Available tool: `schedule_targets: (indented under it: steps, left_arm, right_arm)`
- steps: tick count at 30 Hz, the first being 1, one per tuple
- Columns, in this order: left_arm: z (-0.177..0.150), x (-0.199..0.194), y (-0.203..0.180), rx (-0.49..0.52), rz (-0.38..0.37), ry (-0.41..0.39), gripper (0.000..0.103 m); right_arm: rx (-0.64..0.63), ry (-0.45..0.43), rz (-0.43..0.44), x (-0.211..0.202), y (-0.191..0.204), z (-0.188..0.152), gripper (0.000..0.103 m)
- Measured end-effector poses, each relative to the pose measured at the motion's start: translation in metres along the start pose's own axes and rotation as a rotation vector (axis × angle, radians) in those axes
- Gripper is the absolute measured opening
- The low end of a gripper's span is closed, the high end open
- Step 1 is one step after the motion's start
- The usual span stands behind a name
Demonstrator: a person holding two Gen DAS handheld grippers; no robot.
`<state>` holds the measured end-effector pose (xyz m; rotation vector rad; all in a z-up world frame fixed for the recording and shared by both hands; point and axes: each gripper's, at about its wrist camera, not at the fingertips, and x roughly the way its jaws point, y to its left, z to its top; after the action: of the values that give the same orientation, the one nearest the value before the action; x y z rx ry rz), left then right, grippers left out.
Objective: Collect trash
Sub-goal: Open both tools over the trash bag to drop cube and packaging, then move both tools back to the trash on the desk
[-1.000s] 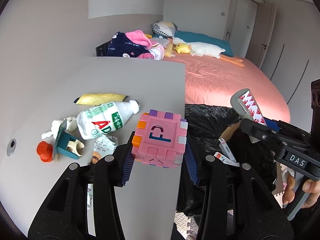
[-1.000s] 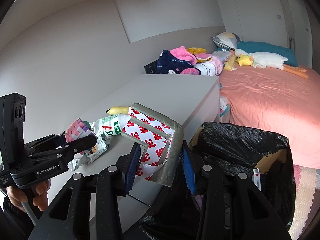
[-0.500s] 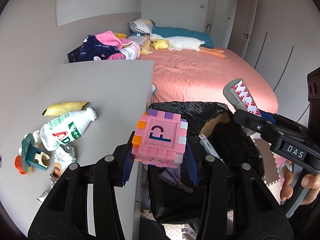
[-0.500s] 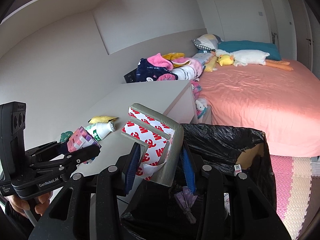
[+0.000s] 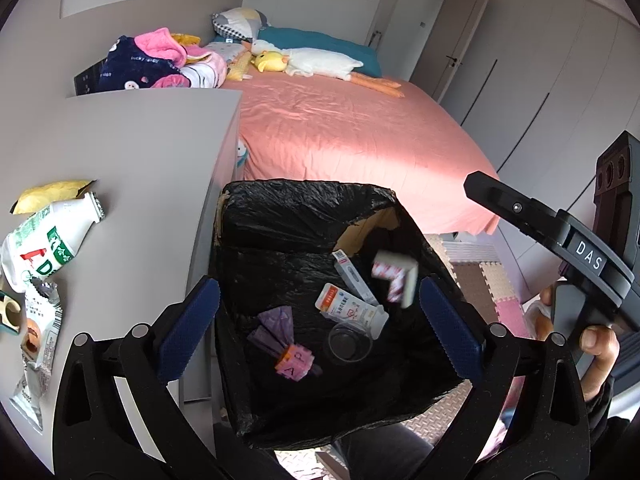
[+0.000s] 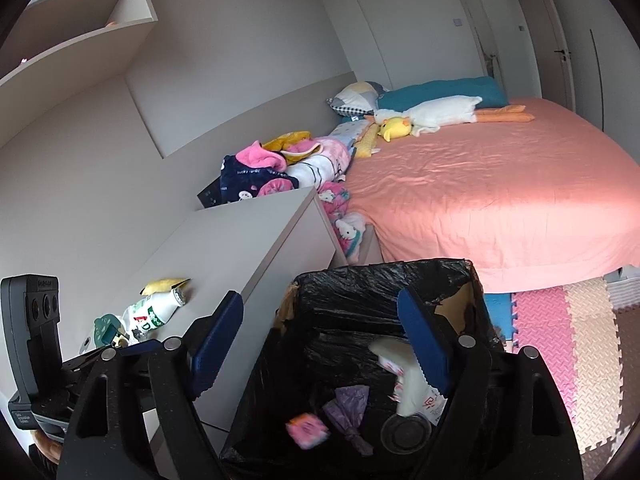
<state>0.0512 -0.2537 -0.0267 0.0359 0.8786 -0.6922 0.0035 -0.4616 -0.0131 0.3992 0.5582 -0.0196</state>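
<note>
Both grippers hang over the bin lined with a black bag (image 5: pixel 304 194), and the jaws of both are opening. My left gripper (image 5: pixel 320 320) has nothing between its blue pads. Below it the pink foam cube (image 5: pixel 294 362) lies on the bag's bottom among purple wrap, a white box and a clear lid. My right gripper (image 6: pixel 320 312) holds nothing either. The red-and-white tape card (image 5: pixel 394 280) is blurred inside the bin, seemingly still falling. It shows in the right wrist view too, as does the cube (image 6: pixel 307 434).
A grey desk (image 5: pixel 140 160) stands left of the bin with a milk bottle (image 5: pixel 44 244), a yellow wrapper (image 5: pixel 52 196) and a snack wrapper (image 5: pixel 40 328). Behind is a pink bed (image 5: pixel 340 128) with plush toys and clothes. Foam mats (image 6: pixel 560 320) cover the floor.
Both grippers swung from the desk's edge to above the bin and opened. The pink cube left the left jaws, and the tape card left the right jaws. Both went into the bin.
</note>
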Motion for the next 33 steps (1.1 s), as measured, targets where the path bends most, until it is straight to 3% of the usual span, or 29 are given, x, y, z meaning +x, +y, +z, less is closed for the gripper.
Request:
schedule_targets:
  steps: [11,33]
  left_arm:
    - [-0.004,-0.009,0.013,-0.016,0.023,-0.002,0.097]
    - [-0.031,-0.055,0.088,-0.068,0.198,-0.024,0.097]
  right_arm:
    - [-0.007,0.019,0.016,0.008,0.008,-0.003,0.082]
    - [-0.099,0.102,0.103,0.046,0.08,-0.019,0.083]
